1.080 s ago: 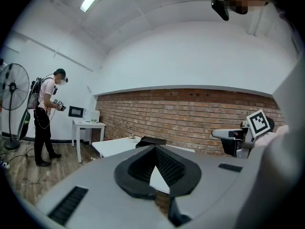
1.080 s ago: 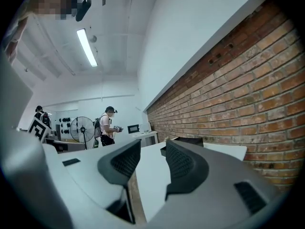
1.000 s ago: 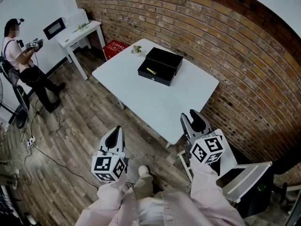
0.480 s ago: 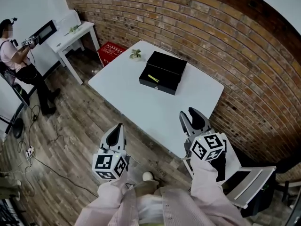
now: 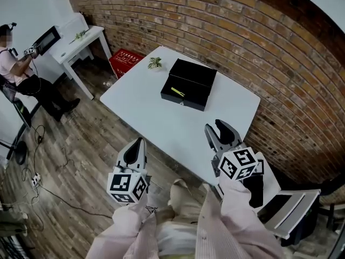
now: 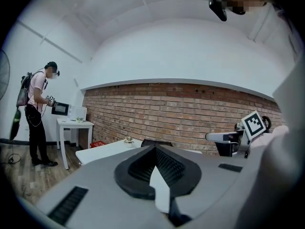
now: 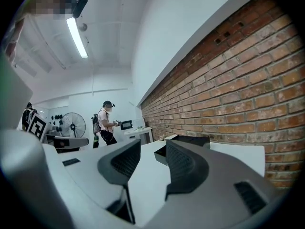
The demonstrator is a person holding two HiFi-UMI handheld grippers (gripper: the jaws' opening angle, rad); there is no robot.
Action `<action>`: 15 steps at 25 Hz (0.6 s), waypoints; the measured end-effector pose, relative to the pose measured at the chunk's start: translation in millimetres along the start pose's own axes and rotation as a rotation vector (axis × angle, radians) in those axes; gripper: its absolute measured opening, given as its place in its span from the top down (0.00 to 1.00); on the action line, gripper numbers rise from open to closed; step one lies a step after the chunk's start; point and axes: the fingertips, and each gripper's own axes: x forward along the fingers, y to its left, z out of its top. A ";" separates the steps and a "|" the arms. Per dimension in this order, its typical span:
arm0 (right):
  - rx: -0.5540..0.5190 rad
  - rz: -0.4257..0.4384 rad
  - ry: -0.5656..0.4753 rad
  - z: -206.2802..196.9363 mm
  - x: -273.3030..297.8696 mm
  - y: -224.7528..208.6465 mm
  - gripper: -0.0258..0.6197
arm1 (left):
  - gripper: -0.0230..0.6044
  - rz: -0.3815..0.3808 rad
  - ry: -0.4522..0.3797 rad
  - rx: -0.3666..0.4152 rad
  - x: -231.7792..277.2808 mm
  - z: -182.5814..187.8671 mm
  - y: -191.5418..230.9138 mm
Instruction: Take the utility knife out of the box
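Both grippers empty, short of the box.
Left gripper: jaws together, nothing between them, held over the floor just off the table's near edge. Right gripper: jaws a little apart, empty, at the table's near edge. Black box sits open toward the table's far side; the yellow knife lies inside it, well apart from both grippers.

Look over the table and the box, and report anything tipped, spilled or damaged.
Nothing stands out. The black box sits open and flat on the white table, the yellow utility knife lies inside it, and the small plant stands upright near the table's far corner.
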 end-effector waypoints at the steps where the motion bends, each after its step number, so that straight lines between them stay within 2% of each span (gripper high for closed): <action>1: 0.001 0.000 0.004 -0.6 2.9 -0.8 0.73 | 0.98 -0.003 0.003 -0.001 2.9 -0.9 1.3; 15: 0.026 -0.024 0.057 -13.2 87.1 -33.8 0.73 | 0.98 -0.056 0.046 -0.007 90.3 -0.8 45.5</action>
